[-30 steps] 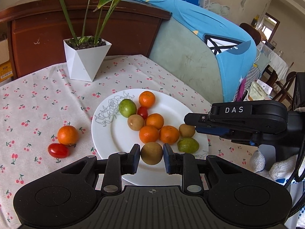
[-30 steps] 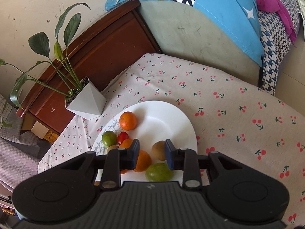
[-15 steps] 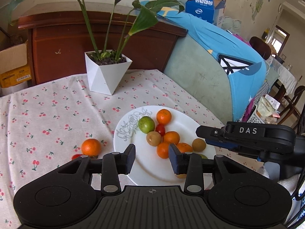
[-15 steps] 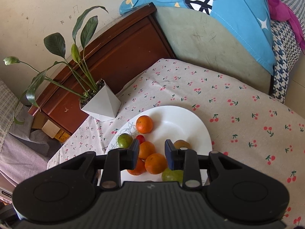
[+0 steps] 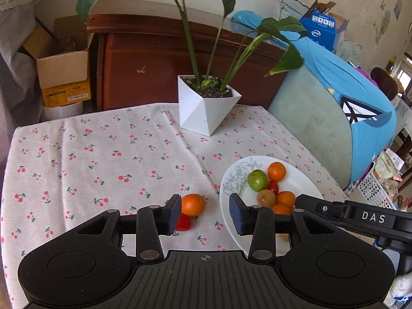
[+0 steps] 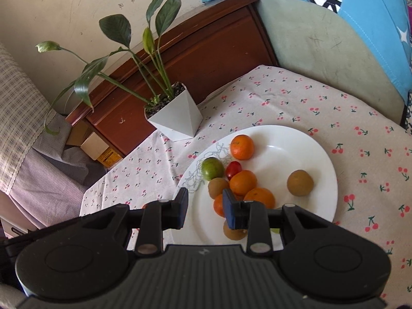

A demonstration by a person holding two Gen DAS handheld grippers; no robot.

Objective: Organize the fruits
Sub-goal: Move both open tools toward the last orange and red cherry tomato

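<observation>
Both the left gripper [image 5: 203, 215] and right gripper [image 6: 204, 207] stand apart and empty, while an orange [image 5: 193, 204] and tomato [image 5: 183, 222] beside the plate's [image 5: 229, 221] left rim could roll tableward if nudged.

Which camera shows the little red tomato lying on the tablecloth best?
The left wrist view: the small red tomato on the cloth shows beside the orange mandarin, partly hidden by a gripper finger. The right wrist view does not show it; its gripper covers that spot.
</observation>
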